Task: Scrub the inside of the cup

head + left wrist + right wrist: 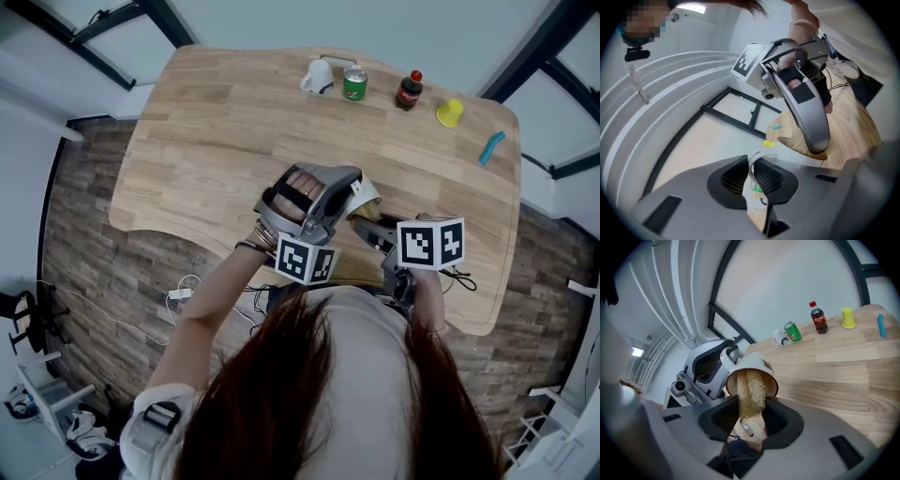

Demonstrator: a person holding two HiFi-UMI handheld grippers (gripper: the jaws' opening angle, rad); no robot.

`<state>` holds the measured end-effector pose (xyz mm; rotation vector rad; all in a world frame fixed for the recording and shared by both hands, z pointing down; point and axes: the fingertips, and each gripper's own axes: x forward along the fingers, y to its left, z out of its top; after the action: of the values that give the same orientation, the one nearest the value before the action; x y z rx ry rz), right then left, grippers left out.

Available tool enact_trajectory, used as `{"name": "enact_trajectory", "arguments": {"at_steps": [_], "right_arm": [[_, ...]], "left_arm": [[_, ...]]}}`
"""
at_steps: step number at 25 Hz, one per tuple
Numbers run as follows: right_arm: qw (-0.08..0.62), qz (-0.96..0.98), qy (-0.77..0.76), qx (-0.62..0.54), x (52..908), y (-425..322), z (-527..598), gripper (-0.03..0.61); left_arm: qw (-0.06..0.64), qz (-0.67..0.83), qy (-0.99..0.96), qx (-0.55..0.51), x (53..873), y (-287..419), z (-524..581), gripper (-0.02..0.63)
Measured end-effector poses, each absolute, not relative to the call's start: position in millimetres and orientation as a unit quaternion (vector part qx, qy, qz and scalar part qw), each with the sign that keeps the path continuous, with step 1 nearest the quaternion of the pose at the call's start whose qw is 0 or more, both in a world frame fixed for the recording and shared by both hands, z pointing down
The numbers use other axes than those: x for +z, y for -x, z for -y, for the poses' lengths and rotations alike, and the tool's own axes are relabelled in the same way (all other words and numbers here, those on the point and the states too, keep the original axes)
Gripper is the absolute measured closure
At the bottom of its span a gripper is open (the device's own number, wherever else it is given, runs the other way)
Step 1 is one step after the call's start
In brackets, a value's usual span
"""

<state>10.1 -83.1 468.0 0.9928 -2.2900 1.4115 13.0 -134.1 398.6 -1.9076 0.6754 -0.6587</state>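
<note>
Straw-coloured loofah (749, 392) plugs the mouth of the white cup (751, 361). I see this in the right gripper view only, where my right claw (750, 417) pinches the loofah's lower end. The left gripper view alone shows my left claw (751, 178) clamped on the cup's handle (750, 163). The cup is held tilted at the near edge of the wooden tabletop (216, 141), with plank-patterned floor (84, 234) around it. I cannot read the labels on the cola bottle (818, 318) or the green can (792, 331).
</note>
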Motion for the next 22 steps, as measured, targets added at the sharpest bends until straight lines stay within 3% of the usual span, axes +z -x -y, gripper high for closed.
{"name": "enact_trajectory", "arguments": {"at_steps": [22], "right_arm": [[-0.032,0.755,-0.285,0.590,453.7,-5.6,87.2,0.428]], "left_arm": [[0.463,-0.302,0.795,-0.250,391.0,-8.8,135.1,0.569]]}}
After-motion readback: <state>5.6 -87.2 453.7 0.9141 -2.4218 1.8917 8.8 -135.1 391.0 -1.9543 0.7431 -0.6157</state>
